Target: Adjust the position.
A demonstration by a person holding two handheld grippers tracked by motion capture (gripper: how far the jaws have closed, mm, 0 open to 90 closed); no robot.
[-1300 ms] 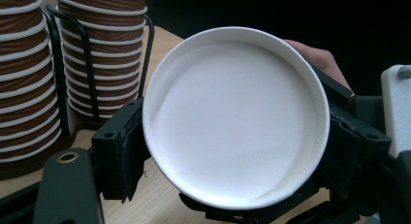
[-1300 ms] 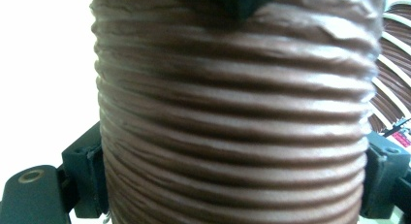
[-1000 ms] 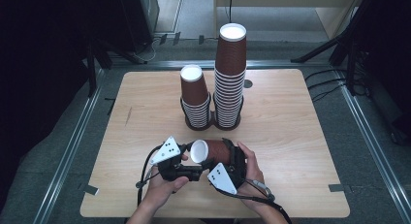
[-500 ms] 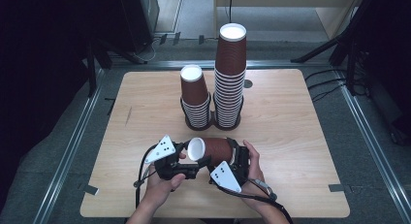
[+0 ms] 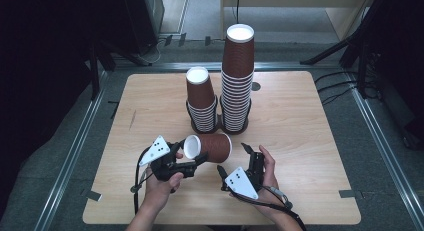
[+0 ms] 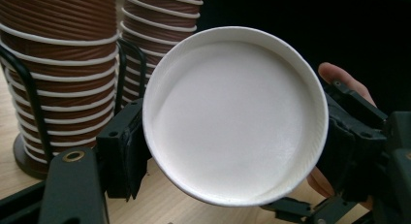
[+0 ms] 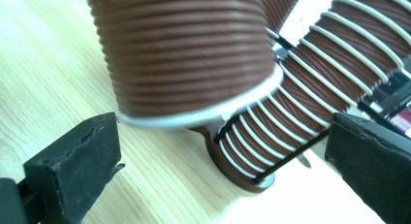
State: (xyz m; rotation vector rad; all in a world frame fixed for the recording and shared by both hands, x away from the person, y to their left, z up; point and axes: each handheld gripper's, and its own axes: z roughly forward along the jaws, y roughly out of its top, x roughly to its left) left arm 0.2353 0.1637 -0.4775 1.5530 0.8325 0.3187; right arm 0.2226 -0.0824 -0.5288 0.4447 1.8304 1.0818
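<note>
My right tongs [image 5: 233, 160] have just let go and stand spread, leaving the brown paper cup [image 5: 209, 146] pinched sideways in my left tongs [image 5: 192, 156], ready for restacking.

Brown ribbed cup [image 5: 210, 146] (white inside, white rim); pale wood-grain table [image 5: 310, 121]; black gripper pads [image 7: 77, 161].

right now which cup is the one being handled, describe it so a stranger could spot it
On the wooden table, look in front of the two cup stacks. Between the left gripper and right gripper is a single brown ribbed cup. It alone is tipped sideways, white inside facing left.
</note>
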